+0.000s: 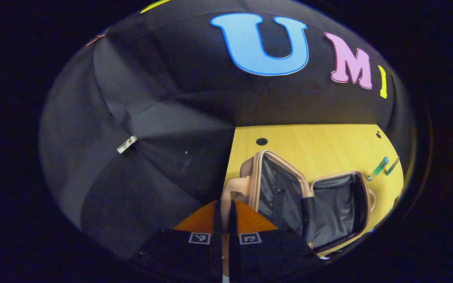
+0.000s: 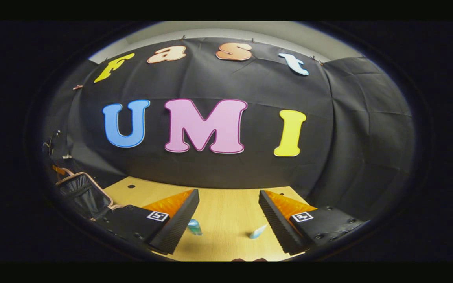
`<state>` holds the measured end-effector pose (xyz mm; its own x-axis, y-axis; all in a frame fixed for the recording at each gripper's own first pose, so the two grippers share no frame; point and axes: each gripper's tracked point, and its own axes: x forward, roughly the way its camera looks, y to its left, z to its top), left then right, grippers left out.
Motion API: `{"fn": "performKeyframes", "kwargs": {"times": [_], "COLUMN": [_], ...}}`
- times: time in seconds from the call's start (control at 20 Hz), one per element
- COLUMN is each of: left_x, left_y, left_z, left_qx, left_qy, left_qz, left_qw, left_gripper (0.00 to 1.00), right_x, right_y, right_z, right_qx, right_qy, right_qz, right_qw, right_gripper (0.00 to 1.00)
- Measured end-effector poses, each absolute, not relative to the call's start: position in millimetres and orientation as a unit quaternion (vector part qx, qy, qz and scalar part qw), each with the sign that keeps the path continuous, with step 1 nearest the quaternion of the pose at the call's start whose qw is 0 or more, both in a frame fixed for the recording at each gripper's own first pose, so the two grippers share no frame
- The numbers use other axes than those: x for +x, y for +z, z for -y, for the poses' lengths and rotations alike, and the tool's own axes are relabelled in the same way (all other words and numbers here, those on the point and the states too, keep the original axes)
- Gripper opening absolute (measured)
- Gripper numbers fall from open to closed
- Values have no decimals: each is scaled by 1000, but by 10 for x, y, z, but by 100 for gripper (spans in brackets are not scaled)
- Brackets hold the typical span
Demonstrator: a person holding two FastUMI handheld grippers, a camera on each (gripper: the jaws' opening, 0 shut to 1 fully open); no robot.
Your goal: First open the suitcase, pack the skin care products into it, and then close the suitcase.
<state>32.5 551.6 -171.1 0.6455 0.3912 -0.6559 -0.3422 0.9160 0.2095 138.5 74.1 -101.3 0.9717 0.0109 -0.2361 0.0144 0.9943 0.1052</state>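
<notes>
1. The suitcase [image 1: 309,200] lies open on the wooden table [image 1: 321,145], both dark-lined halves facing up. In the left gripper view it sits just right of the left gripper [image 1: 223,220], whose fingers are pressed together with nothing between them. It is well placed to steady the case but idle for now.

2. The right gripper [image 2: 228,212] hovers above the table with its jaws spread wide. Two skin care items lie below it: a blue-green bottle [image 2: 194,226] close to the left finger and a pale tube [image 2: 258,232] close to the right finger. Neither is held.

3. Risk: the two products lie at different angles and each sits beside a finger rather than centred in the gap. A straight descent could land a fingertip on one, tipping or rolling it away across the smooth tabletop (both look slim, so they would likely roll easily).

4. Risk: closing over both at once would give a poor pinch, and one may slip out on the way to the case.

5. Risk: the case sits at the table's left part, far from the products, so the carry is long. A loose grasp would most likely fail there, or the product could clip the raised rim of the case.

6. The case's far half stands somewhat tilted, and a bump from either gripper could swing it shut too early.
</notes>
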Motion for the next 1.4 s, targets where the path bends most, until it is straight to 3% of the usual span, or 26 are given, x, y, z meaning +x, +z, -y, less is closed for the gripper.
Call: {"fn": "performKeyframes", "kwargs": {"times": [0.1, 0.25, 0.45, 0.5, 0.55, 0.7, 0.8, 0.85, 1.15, 1.3, 1.4], "left_x": [251, 184, 198, 169, 166, 271, 347, 392, 657, 824, 884], "left_y": [-2220, -2903, -3083, -3076, -3005, -2677, -2369, -2189, -1175, -899, -775], "left_z": [-5828, -6084, -6116, -6154, -6175, -6063, -5910, -5809, -4853, -4082, -3454], "left_qx": [4, -61, -97, -90, -88, -94, -82, -75, -27, -13, -8], "left_qy": [209, 210, 210, 217, 217, 202, 196, 191, 124, 77, 34], "left_qz": [-395, -441, -452, -452, -443, -383, -331, -303, -197, -162, -150], "left_qw": [895, 871, 861, 860, 866, 896, 919, 931, 972, 984, 988], "left_gripper": [8, 12, 12, 16, 22, 65, 88, 92, 96, 96, 96], "right_x": [1326, 1282, 1291, 1276, 1278, 1251, 1219, 1216, 1030, 1009, 995], "right_y": [-1018, -1065, -1101, -1133, -1145, -1137, -1140, -1150, -1236, -1337, -1424], "right_z": [-815, -871, -848, -839, -840, -828, -781, -790, -718, -680, -640], "right_qx": [39, 37, 43, 45, 50, 53, 44, 43, 37, 37, 43], "right_qy": [-3, -11, -28, -32, -33, -36, -39, -38, -35, -31, -29], "right_qz": [-132, -154, -169, -174, -178, -177, -174, -174, -167, -169, -174], "right_qw": [990, 987, 984, 983, 982, 982, 983, 983, 985, 984, 983], "right_gripper": [96, 96, 94, 96, 96, 97, 96, 96, 96, 93, 96]}}
